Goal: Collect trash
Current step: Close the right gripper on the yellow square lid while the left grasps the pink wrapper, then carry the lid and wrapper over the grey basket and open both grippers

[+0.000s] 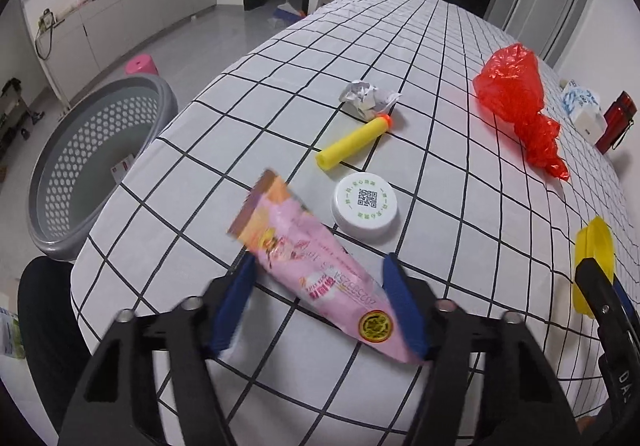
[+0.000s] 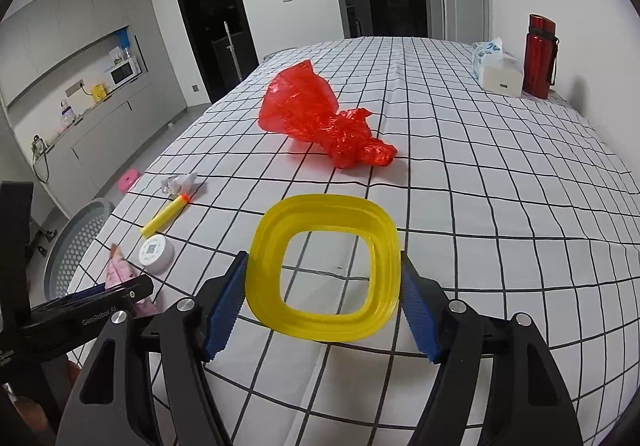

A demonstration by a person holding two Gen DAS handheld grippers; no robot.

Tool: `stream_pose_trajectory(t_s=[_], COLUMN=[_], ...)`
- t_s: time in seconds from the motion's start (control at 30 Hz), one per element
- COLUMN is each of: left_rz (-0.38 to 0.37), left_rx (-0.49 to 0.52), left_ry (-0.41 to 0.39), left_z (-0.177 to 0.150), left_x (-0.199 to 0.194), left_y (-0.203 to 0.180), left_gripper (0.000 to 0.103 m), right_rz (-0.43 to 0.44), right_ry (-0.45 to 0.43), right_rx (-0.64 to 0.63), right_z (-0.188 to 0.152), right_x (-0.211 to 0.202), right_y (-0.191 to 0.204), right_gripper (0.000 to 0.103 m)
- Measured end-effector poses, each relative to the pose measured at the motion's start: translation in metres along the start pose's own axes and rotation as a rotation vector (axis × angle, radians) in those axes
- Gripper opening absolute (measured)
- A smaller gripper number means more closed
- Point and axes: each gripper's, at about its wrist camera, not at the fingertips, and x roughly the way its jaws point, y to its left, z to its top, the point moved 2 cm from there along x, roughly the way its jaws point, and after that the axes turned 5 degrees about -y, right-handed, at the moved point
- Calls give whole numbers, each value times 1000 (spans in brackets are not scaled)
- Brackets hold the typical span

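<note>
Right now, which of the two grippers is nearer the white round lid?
Left. The left gripper straddles the pink wrapper right beside the lid; the right gripper holds the yellow ring, farther off.

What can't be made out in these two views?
- Left wrist view: whether the left gripper pads press the pink wrapper; blurred.
- Left wrist view: the grey basket's contents; the table edge hides part.
- Left wrist view: the white cap's print is too small.
- Right wrist view: whether the right gripper pads press the yellow ring.
</note>
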Motion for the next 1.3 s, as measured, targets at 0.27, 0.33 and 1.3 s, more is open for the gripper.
stream_pose_trajectory(t_s=[0.27, 0.33, 1.3], left_rz=[-67, -82, 44], left_rx=[85, 101, 66], left_ry=[-24, -35, -185], left_z=[-6, -6, 44], left_x=[-14, -19, -38], left_y=[0, 4, 164], left_gripper=[18, 18, 17], right_rz=[23, 29, 221], right_ry=[6, 7, 63], right_rx=[7, 9, -211], right_z=[-1, -1, 14], right_x=[-1, -2, 31], right_y=[6, 8, 198], right_gripper=[69, 69, 69])
